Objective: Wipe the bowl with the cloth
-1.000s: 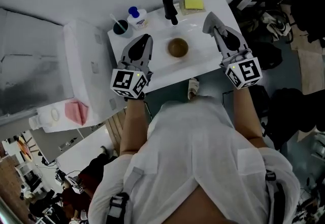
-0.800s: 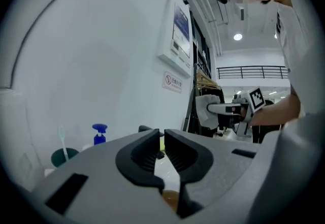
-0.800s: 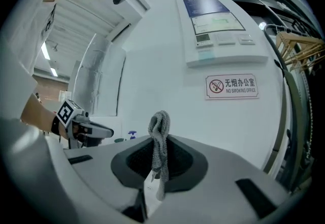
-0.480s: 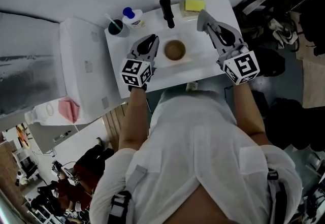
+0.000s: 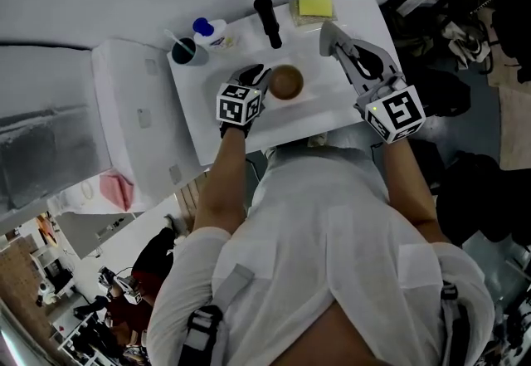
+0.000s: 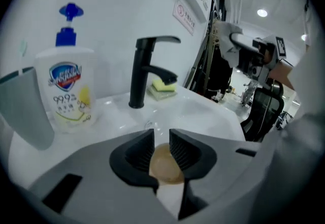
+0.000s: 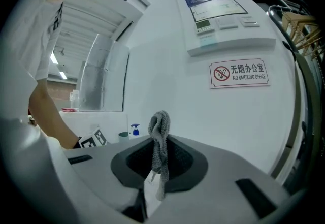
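A small brown bowl [image 5: 285, 82] sits in the white sink basin [image 5: 332, 86]. My left gripper [image 5: 261, 75] is at the bowl's left side. In the left gripper view its jaws [image 6: 161, 141] are opening, and the bowl [image 6: 165, 166] shows in the gap between them; the pads do not press on it. My right gripper [image 5: 327, 32] is held over the sink's right side, away from the bowl, and is shut on a grey knitted cloth [image 7: 159, 134]. The cloth stands up from the jaws as a narrow bunch.
A black faucet [image 5: 269, 17] stands at the back of the sink, with a yellow sponge [image 5: 315, 5] to its right. A soap pump bottle [image 5: 209, 29] and a grey cup [image 5: 183, 50] stand to its left. A white unit [image 5: 133, 111] adjoins the sink's left.
My left gripper has moved forward and to the right, up to the bowl's left side. The right gripper with the cloth has barely shifted.
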`<action>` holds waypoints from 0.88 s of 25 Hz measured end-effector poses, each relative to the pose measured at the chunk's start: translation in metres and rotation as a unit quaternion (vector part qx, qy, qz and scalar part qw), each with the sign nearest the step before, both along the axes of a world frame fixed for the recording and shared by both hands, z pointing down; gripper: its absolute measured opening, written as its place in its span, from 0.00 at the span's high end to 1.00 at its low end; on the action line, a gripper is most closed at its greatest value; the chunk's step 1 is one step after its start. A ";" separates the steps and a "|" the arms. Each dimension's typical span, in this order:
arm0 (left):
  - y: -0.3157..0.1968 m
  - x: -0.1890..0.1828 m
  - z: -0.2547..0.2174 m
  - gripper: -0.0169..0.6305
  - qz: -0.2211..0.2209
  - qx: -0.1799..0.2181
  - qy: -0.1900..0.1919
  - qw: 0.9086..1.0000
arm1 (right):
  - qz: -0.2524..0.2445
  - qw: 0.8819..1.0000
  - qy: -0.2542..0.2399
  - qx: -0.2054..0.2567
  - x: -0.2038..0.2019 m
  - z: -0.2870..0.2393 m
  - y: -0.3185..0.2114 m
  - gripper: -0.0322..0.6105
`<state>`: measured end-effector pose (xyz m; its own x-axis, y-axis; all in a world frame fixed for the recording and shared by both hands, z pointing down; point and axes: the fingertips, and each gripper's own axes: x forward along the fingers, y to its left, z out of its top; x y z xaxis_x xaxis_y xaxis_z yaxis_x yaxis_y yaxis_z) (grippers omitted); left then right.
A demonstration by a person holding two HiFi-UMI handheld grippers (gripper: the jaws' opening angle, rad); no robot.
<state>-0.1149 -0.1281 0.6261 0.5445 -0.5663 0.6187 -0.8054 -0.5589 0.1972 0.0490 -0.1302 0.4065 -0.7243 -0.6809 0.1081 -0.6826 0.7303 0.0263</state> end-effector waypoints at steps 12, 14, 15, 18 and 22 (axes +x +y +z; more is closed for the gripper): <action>-0.004 0.006 0.094 0.75 0.044 -0.128 -0.050 0.990 | 0.013 0.999 0.021 -0.025 0.002 0.018 0.000 0.88; -0.003 0.005 0.105 0.74 0.051 -0.142 -0.061 0.987 | 0.016 0.999 0.024 -0.028 0.003 0.020 -0.001 0.88; -0.004 0.005 0.110 0.73 0.052 -0.150 -0.065 0.985 | 0.017 0.999 0.025 -0.030 0.004 0.022 -0.001 0.88; -0.002 0.007 0.120 0.72 0.063 -0.171 -0.080 0.980 | 0.021 0.999 0.028 -0.037 0.006 0.027 -0.002 0.88; 0.005 0.007 0.134 0.73 0.068 -0.198 -0.103 0.972 | 0.023 0.998 0.031 -0.045 0.008 0.031 -0.002 0.88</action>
